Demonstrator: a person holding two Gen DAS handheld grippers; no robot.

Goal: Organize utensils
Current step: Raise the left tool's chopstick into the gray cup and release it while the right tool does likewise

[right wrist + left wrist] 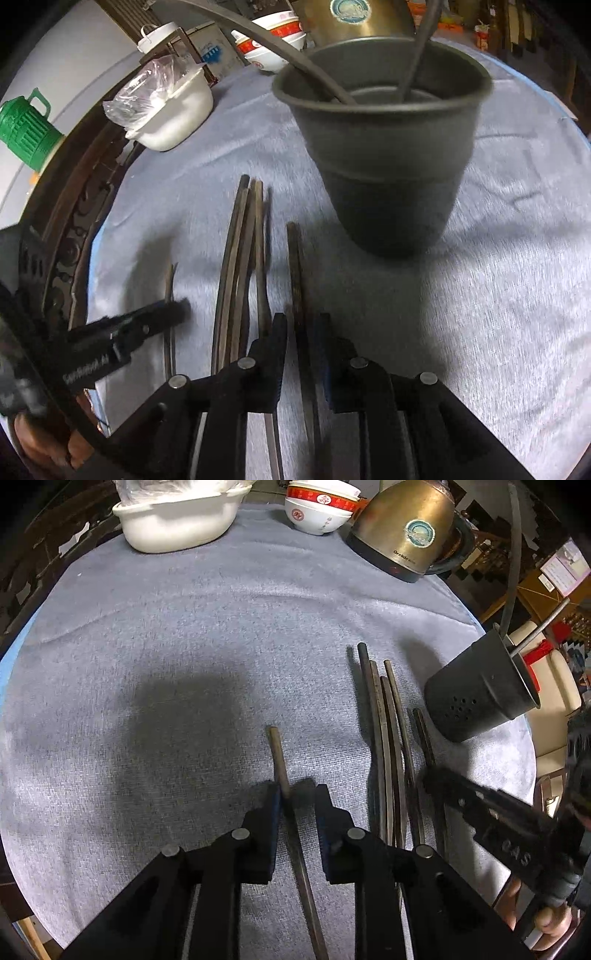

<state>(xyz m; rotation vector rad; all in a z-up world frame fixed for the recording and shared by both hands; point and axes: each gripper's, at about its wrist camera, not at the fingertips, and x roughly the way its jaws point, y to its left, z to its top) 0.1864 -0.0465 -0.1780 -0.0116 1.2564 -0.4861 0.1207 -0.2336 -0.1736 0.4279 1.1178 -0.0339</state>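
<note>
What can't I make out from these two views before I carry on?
- Lone chopstick, left view: near end cut off by the frame's bottom edge.
- Chopstick bundle, both views: near ends hidden behind the gripper bodies; count unclear.
- Holder, right view: two utensils stand inside, tops cut off by the frame's top edge.
- Right gripper, left view: tip blurred.

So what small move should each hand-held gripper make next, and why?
Probably close both. The left hand-held gripper straddles a lone chopstick, the right hand-held gripper another chopstick; both pairs of jaws stand slightly apart, and the holder waits nearby.
</note>
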